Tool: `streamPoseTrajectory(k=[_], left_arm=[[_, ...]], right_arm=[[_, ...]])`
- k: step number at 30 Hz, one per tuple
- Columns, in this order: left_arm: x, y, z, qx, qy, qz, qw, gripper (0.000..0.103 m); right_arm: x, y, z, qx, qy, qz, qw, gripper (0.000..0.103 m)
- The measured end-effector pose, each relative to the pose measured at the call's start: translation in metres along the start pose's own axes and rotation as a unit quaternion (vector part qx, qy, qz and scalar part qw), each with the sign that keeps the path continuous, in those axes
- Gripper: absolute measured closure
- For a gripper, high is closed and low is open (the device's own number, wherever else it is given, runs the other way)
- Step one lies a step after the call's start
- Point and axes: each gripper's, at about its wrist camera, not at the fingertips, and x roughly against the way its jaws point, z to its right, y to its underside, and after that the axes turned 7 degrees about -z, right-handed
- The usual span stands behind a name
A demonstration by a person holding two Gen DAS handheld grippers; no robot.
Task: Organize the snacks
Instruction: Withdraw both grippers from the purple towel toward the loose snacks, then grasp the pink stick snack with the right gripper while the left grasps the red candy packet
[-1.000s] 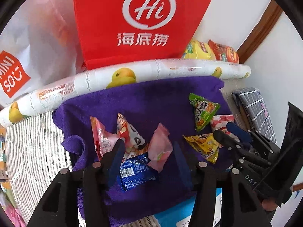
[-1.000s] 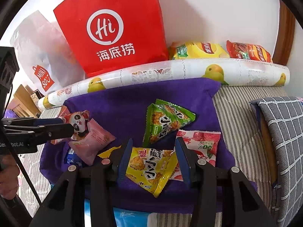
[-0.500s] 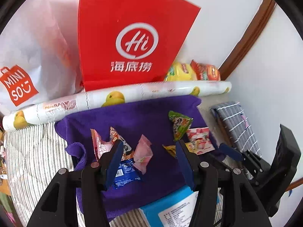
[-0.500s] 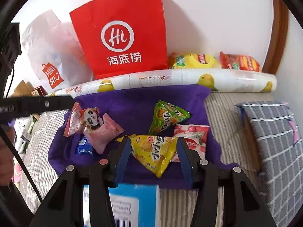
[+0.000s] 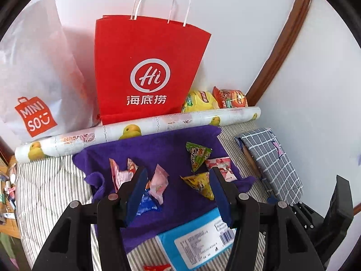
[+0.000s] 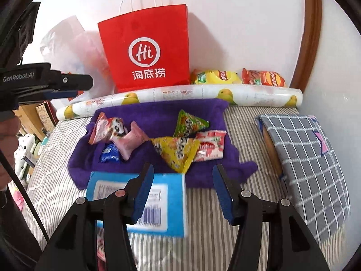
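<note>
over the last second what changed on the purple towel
Both grippers pulled up and back from the snacks. The right gripper had its fingers around the yellow triangle pack; now it is clear of it, fingers opening, holding nothing. The left gripper is empty too. The snacks on the purple towel stayed put.

Bright, even daylight – soft shadows on the wall, heavy fisheye bending and dark corners.

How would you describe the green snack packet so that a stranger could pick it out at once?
Find the purple towel in front of the red paper bag. On its right half lies the green triangular packet, nearest the bag. Its neighbours are a yellow triangular packet and a flat red-and-white packet.
</note>
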Motion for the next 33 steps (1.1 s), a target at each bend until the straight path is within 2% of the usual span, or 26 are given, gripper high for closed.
streamPoseTrajectory(k=[4, 10, 13, 19, 23, 26, 30, 33], left_arm=[[0.009, 0.023, -0.013, 0.021, -0.005, -0.010, 0.9997, 0.048], [0.027, 0.057, -0.040, 0.056, -0.029, -0.022, 0.9977, 0.048], [0.041, 0.069, -0.045, 0.058, -0.041, -0.018, 0.9973, 0.048], [0.056, 0.095, -0.052, 0.061, -0.058, -0.019, 0.9962, 0.048], [0.059, 0.117, -0.057, 0.061, -0.068, -0.028, 0.9955, 0.048], [0.058, 0.130, -0.061, 0.068, -0.069, -0.033, 0.9948, 0.048], [0.055, 0.145, -0.065, 0.077, -0.071, -0.045, 0.9935, 0.048], [0.055, 0.155, -0.066, 0.080, -0.077, -0.050, 0.9926, 0.048]], right_arm=[[0.014, 0.018, -0.009, 0.002, -0.016, 0.003, 1.000, 0.049], [0.019, 0.051, -0.035, 0.037, -0.048, -0.024, 0.998, 0.049], [0.021, 0.069, -0.047, 0.051, -0.079, -0.033, 0.995, 0.049], [0.004, 0.091, -0.072, 0.072, -0.133, -0.066, 0.986, 0.049], [-0.012, 0.097, -0.081, 0.077, -0.150, -0.101, 0.981, 0.049], [-0.019, 0.102, -0.090, 0.096, -0.149, -0.113, 0.978, 0.053], [-0.034, 0.104, -0.091, 0.094, -0.135, -0.126, 0.978, 0.066], [-0.042, 0.104, -0.088, 0.088, -0.141, -0.135, 0.977, 0.074]])
